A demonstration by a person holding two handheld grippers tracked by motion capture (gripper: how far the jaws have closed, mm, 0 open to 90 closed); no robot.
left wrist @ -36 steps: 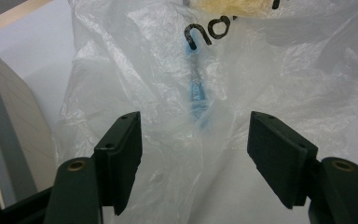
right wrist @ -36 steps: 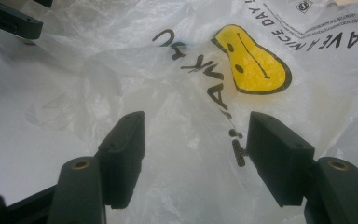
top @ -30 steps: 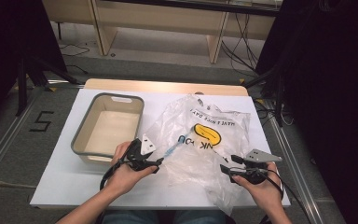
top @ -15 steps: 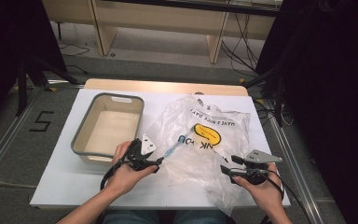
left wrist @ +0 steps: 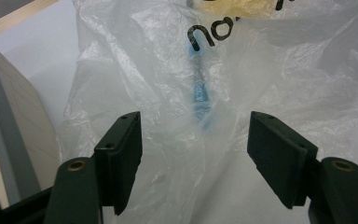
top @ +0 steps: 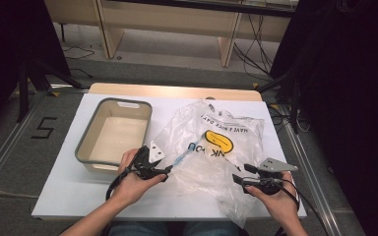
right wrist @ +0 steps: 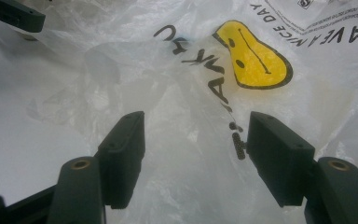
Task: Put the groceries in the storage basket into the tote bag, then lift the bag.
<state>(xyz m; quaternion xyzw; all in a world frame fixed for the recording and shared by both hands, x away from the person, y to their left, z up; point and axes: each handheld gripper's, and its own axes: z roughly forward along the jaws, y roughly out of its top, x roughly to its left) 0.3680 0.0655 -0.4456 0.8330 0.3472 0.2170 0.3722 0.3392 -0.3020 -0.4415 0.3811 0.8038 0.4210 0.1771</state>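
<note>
A crumpled translucent plastic bag, printed with a yellow smiley face and black lettering, is spread over the right half of the white bench, reaching from near the far edge almost to the near edge. A slim blue object is seen inside the bag through the film, near the bag's left side; in the left gripper view it lies ahead of the gap between the jaws. The left gripper is held low at the bag's left margin, jaws set wide, nothing gripped; bag film lies between and beyond them, and whether the pads touch it cannot be told. The right gripper is held at the bag's near right part, close to the near edge of the bench, jaws likewise wide with only film beneath them, nothing clamped. A grey-rimmed beige tub stands on the left half of the bench, just beside the left hand. The tub's interior is seen bare.
</note>
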